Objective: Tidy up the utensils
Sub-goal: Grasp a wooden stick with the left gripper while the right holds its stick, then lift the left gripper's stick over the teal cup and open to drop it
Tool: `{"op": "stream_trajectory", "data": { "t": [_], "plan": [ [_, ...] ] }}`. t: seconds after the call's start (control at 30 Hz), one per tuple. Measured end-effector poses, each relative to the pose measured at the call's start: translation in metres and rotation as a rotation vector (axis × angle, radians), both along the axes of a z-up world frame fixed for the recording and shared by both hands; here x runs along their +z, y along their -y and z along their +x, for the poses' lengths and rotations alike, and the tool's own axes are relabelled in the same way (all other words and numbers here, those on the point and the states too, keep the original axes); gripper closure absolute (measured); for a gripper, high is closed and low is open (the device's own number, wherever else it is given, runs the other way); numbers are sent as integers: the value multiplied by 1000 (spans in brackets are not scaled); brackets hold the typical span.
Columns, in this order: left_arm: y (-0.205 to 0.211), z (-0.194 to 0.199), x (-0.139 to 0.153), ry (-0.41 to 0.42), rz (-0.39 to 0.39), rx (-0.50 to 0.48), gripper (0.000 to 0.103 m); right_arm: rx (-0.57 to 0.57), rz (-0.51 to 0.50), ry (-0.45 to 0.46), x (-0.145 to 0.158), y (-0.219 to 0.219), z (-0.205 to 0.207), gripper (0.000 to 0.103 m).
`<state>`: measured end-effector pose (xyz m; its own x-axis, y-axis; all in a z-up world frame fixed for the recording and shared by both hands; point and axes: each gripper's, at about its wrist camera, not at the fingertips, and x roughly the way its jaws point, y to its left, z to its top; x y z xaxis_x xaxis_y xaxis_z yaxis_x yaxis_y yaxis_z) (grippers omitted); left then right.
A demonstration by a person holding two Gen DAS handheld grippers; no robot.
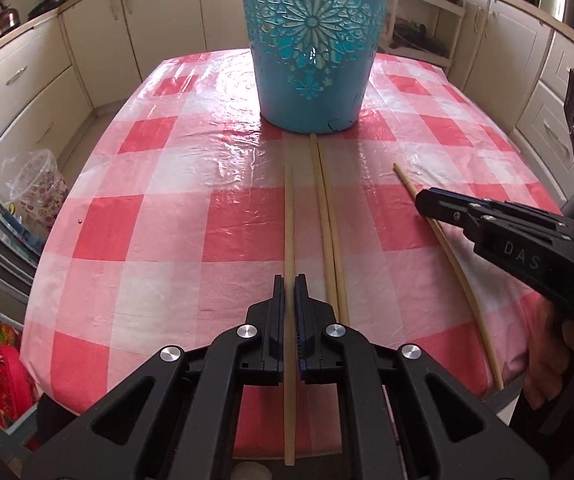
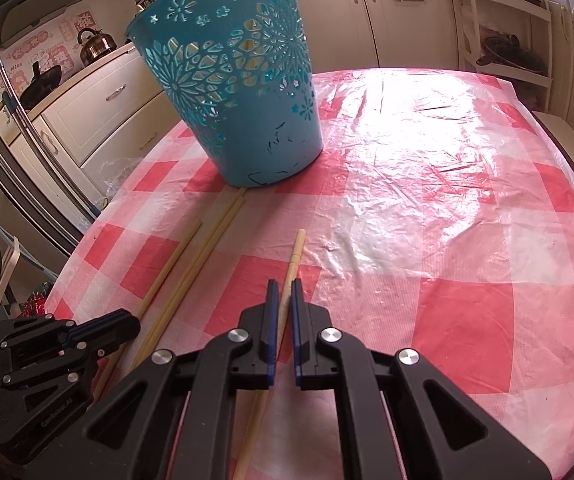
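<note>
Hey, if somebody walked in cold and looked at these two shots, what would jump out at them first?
The tall blue cut-out basket, standing at the far side of the pink checked tablecloth. Next, four wooden chopsticks lying in front of it, pointing toward it. The left gripper is shut on the leftmost chopstick and the right gripper on the rightmost chopstick.

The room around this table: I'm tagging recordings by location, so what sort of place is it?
Most likely a home kitchen: a kettle on the counter, cream cabinets along the walls, and a checked tablecloth.
</note>
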<state>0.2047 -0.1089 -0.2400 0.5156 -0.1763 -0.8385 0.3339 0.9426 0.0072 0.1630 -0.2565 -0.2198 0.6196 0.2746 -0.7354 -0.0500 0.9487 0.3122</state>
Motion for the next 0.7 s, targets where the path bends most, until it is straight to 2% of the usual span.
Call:
{"op": "stream_trajectory", "data": {
  "t": [0.1, 0.17, 0.33, 0.43, 0.47, 0.53, 0.7],
  "plan": [
    [6, 10, 1, 2, 43, 0, 93, -3, 9, 0, 0, 1, 0, 97],
    [10, 21, 1, 1, 51, 11, 84, -3, 11, 1, 0, 1, 0, 97],
    [21, 44, -1, 5, 70, 26, 82, -3, 23, 0, -1, 3, 0, 97],
    [23, 54, -2, 6, 67, 30, 85, 2, 22, 1, -1, 3, 0, 96],
    [23, 55, -2, 5, 57, 24, 98, 3, 19, 1, 0, 3, 0, 95],
    [23, 56, -3, 8, 47, 15, 98, 4, 11, 1, 0, 2, 0, 95],
    [7, 52, 1, 7, -36, 43, 98, 14, -10, 6, 1, -2, 0, 92]
  ]
}}
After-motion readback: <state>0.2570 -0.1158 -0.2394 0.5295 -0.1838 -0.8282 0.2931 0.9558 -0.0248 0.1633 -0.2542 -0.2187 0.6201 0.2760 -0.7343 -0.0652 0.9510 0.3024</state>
